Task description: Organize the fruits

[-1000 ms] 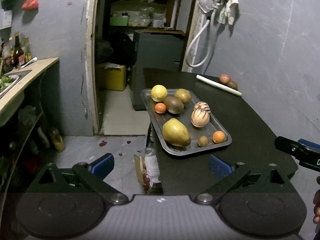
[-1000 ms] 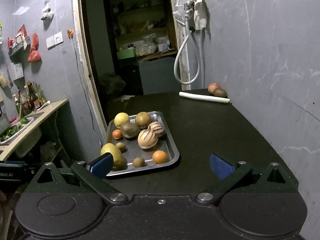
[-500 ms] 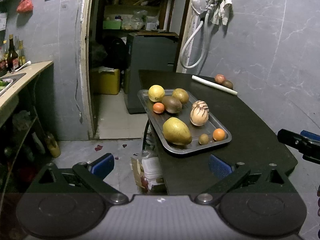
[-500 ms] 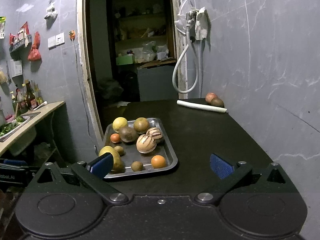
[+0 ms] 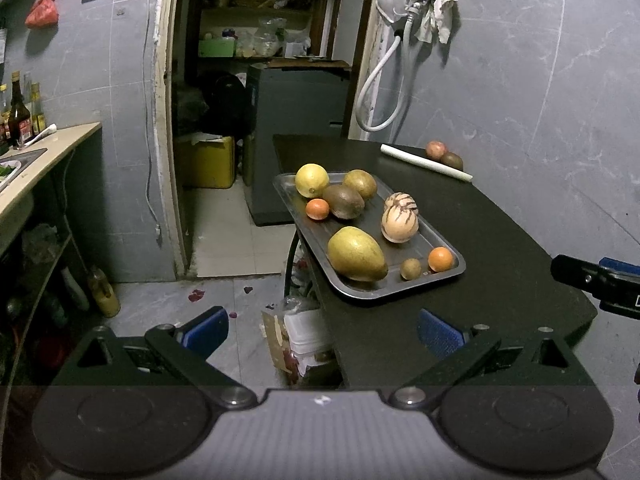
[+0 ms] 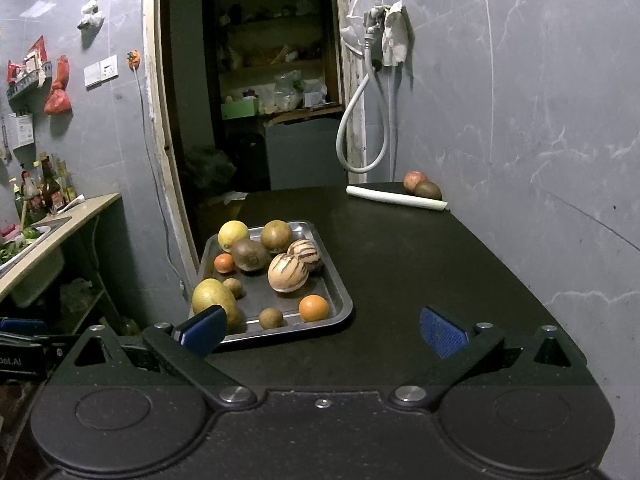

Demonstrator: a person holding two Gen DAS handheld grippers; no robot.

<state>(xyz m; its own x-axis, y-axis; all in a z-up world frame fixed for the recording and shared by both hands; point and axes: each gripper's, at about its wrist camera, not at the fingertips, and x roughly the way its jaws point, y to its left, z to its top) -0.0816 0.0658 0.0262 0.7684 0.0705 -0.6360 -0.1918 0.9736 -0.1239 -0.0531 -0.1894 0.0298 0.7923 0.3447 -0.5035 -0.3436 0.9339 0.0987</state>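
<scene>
A metal tray (image 5: pixel 452 276) (image 6: pixel 340 300) of fruit sits at the left front of a black table (image 6: pixel 420 272). In it lie a lemon (image 5: pixel 312 180), a large yellow-green mango (image 5: pixel 356 254), two striped melons (image 6: pixel 288 272), two small oranges (image 6: pixel 314 307), a brown fruit (image 6: pixel 250 255) and small brown ones. Two more fruits (image 6: pixel 422 186) rest at the table's far right corner. My left gripper (image 5: pixel 322 330) hangs open short of the table's front left corner, nothing in it. My right gripper (image 6: pixel 320 332) stands open over the table's front edge, empty.
A white rolled sheet (image 6: pixel 396 198) lies at the far right by the wall. A doorway (image 6: pixel 256 120) opens behind the table. A counter with a sink (image 5: pixel 24 160) and bottles (image 5: pixel 18 114) runs on the left. Boxes and litter (image 5: pixel 296 340) sit on the floor by the table.
Both grippers have shifted slightly; the tray now sits a little more central in the left wrist view. Both stay open and the fruits have not moved.
</scene>
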